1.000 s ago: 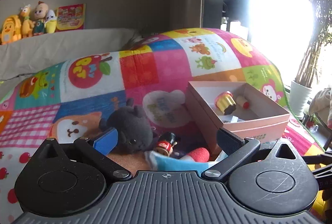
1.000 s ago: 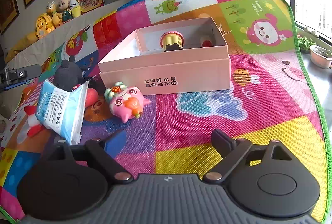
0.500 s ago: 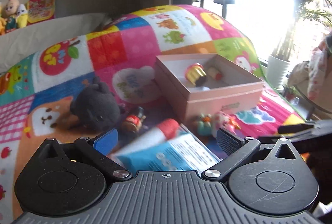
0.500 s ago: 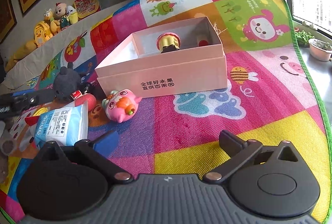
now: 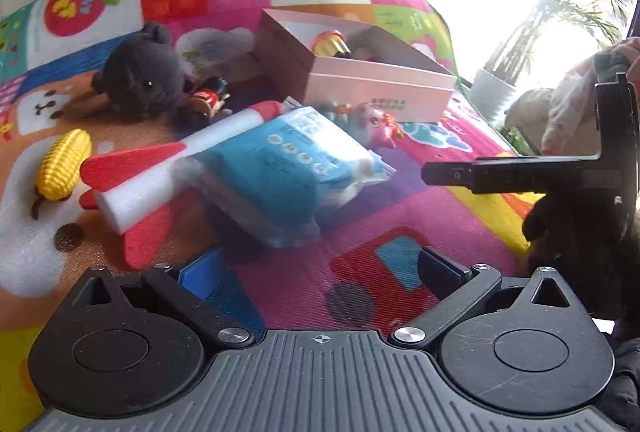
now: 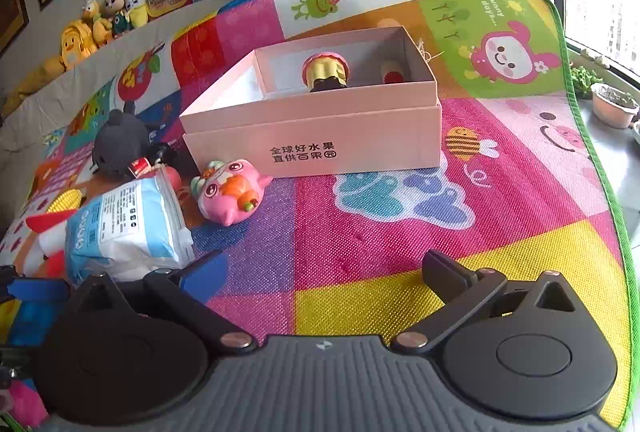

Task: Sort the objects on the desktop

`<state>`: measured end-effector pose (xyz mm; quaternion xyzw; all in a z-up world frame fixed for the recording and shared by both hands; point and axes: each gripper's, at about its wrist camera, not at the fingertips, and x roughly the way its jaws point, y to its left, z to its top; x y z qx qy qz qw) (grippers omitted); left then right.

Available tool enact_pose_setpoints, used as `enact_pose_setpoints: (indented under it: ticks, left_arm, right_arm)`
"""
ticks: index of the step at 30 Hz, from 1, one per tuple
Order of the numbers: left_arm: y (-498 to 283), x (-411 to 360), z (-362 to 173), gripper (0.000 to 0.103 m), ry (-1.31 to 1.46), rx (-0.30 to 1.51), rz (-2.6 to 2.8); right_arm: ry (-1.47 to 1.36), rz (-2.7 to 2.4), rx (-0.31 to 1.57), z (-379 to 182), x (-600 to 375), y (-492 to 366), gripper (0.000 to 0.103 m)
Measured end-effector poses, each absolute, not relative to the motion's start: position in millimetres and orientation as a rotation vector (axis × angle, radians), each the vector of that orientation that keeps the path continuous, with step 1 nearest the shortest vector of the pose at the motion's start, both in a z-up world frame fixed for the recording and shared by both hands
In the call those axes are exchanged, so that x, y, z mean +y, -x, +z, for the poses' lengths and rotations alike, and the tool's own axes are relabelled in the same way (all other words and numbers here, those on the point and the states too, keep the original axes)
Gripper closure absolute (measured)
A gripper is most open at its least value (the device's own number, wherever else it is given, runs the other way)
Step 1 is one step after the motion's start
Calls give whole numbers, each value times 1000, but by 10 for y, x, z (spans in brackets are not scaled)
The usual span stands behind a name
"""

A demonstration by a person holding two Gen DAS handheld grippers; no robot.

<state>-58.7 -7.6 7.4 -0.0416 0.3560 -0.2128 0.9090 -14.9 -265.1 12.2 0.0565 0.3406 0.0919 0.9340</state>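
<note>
Both grippers, left [image 5: 320, 268] and right [image 6: 324, 268], hover with fingers spread wide and empty over a colourful mat [image 6: 400, 232], where a wipes pack [image 5: 280, 171], rocket [image 5: 160, 171] and pink toy [image 6: 232, 191] lie near-left of the pink box [image 6: 320, 139], apparently awaiting sorting.

- Left gripper [image 5: 320, 272]: black linkage arms on silver pivot screws, two round black discs scored with scratches, and a ribbed grey housing marked with a small crosshair.
- Its fingers [image 5: 200, 274] differ: one pad blue, the other black.
- Right gripper [image 6: 324, 272]: the same build, with a blue pad and a black one above the ribbed housing.
</note>
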Motion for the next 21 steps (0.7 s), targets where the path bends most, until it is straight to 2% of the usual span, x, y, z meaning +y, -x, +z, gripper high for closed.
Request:
enact_pose_setpoints:
  ticks: [7, 13, 17, 19, 20, 21]
  left_arm:
    - [655, 9, 37, 0, 169, 700, -401]
    - [671, -91, 77, 0, 93, 709, -414]
    - [844, -151, 254, 1, 15, 593, -432]
    - [929, -197, 347, 6, -47, 536, -434]
    - [950, -224, 380, 17, -72, 523, -443]
    - [950, -251, 393, 22, -88, 524, -448]
  right_arm:
    - [10, 186, 733, 111, -2523, 135, 0]
    - [-180, 211, 689, 145, -2776, 182, 0]
    - [-252, 151, 640, 159, -2876, 264, 0]
    - [-283, 126, 620, 169, -2924, 276, 0]
    - [-303, 110, 608, 173, -2957, 285, 0]
    - [-322, 98, 598, 173, -2991, 295, 0]
